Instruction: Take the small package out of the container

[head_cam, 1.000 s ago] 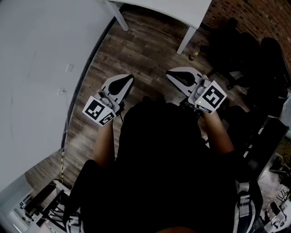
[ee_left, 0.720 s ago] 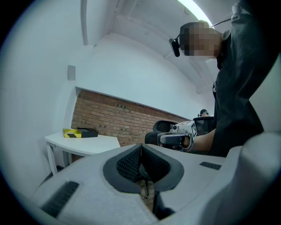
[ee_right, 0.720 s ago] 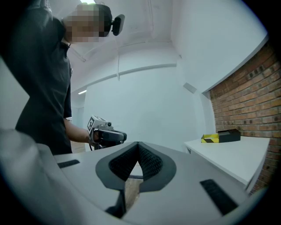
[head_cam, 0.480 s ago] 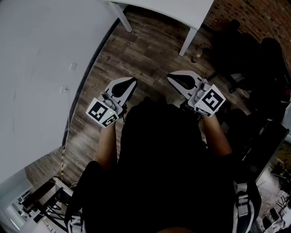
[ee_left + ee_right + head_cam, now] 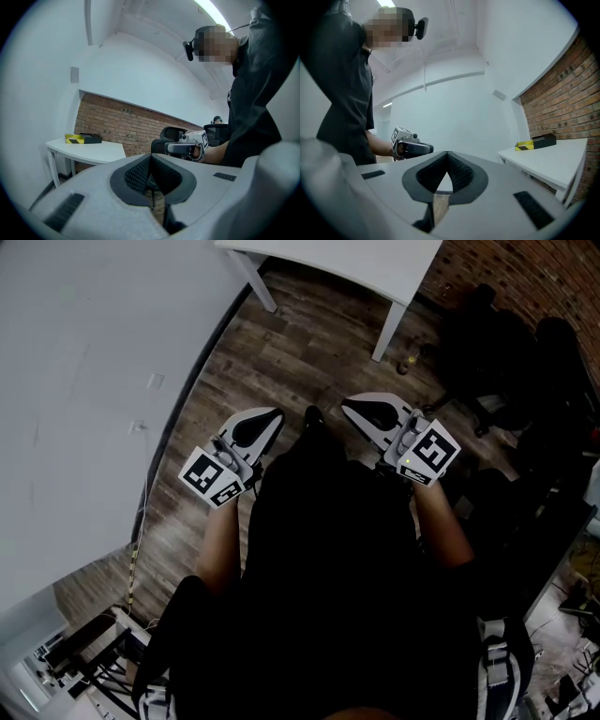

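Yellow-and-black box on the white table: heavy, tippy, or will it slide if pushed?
Yellow-and-black box looks low and flat, so tipping seems unlikely. The smooth white table probably lets it slide. Its weight can't be judged from this far.

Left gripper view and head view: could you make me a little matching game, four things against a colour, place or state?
Things:
1. left gripper
2. table
3. yellow-and-black box
4. floor

Descriptions:
a. brown wooden planks
b. lying on the table
c. jaws shut, nothing between them
d. white

Pairs: 1-c, 2-d, 3-b, 4-a.
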Motion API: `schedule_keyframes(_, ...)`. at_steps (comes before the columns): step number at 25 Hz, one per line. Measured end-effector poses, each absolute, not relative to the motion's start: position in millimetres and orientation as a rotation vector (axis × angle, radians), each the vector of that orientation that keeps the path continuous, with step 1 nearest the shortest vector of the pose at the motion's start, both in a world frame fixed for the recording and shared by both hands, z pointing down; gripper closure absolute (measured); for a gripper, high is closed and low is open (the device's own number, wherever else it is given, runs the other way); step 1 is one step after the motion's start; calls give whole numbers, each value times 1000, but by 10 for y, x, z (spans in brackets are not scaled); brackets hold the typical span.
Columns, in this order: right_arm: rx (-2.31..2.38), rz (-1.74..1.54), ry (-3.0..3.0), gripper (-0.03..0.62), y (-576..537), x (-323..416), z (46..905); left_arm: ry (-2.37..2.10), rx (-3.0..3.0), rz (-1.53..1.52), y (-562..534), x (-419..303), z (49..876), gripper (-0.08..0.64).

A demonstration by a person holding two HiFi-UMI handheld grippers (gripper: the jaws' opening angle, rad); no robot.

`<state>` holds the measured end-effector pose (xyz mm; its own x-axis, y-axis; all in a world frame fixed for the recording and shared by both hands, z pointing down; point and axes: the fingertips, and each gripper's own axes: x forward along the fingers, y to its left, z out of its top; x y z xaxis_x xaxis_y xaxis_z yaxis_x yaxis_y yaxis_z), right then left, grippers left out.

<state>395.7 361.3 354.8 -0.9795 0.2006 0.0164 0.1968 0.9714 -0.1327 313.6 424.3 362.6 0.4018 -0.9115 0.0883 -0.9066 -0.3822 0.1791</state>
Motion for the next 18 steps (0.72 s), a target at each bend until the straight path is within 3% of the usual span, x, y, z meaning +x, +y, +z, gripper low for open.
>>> schedule_keyframes(18,-105,286,-3108,586,3101,4083,3557,-1576,2489,-77,3850,2939,3582,545)
